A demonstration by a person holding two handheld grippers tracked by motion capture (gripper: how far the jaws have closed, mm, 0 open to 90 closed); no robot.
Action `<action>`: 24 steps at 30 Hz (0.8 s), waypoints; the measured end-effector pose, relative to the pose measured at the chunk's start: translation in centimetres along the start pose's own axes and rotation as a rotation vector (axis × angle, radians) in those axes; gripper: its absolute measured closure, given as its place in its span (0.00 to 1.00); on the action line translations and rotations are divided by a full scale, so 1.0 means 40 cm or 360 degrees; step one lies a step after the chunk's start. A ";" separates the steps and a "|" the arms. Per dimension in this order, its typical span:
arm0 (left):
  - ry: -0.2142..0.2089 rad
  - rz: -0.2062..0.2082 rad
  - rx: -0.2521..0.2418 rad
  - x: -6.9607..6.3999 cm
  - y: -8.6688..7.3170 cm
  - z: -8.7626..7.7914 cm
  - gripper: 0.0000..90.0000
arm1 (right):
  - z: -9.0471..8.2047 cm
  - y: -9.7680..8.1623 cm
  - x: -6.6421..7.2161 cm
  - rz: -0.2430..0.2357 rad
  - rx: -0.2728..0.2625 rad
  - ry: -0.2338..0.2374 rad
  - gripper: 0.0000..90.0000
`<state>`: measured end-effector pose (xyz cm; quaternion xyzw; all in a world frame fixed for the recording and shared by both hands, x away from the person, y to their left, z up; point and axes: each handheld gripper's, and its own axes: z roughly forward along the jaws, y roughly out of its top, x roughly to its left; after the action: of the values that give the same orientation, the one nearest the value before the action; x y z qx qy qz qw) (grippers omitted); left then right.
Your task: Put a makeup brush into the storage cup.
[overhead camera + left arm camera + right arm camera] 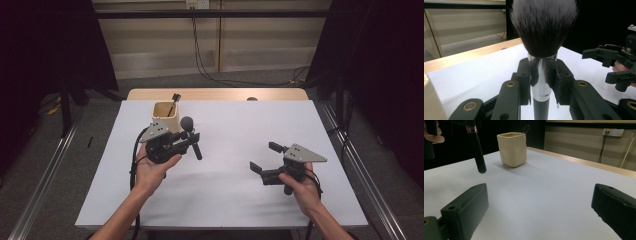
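Two grippers hover over the white table (225, 200) in the high view: the left gripper (187, 139) clamps a makeup brush (191, 135) just at five o'clock of the cream cup (166, 118); the right gripper (265, 157) gapes wide, empty. Left gripper view: jaws pinch the brush's silver ferrule (541, 75), bristles up. Right gripper view: the cup stands at eleven o'clock.

— What lies ahead of the right gripper (539, 215)?

— Its two black jaws stand wide apart with nothing between them, only the white table (544, 185) beyond.

— And farther off?

— A cream holder (512, 149) stands upright on the table, a dark-tipped tool (526, 129) leaning out of its far corner. At upper left a black brush handle (477, 152) hangs tilted above the table, near the holder, apart from it.
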<state>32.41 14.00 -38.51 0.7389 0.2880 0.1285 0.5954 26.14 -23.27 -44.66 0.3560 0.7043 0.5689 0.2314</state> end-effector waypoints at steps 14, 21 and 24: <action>0.0042 -0.0005 0.0019 0.034 0.016 -0.035 0.78 | -0.074 -0.024 -0.027 0.0078 0.0015 -0.0132 0.00; 0.0076 -0.0008 0.0030 0.055 0.030 -0.053 0.78 | -0.104 -0.034 -0.034 0.0061 0.0026 -0.0197 0.00; 0.0094 0.0004 0.0032 0.064 0.044 -0.063 0.78 | -0.118 -0.034 -0.036 0.0058 0.0016 -0.0238 0.00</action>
<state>33.60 17.28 -36.58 0.7411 0.3059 0.1478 0.5790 23.29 -27.51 -44.92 0.4115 0.6813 0.5412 0.2711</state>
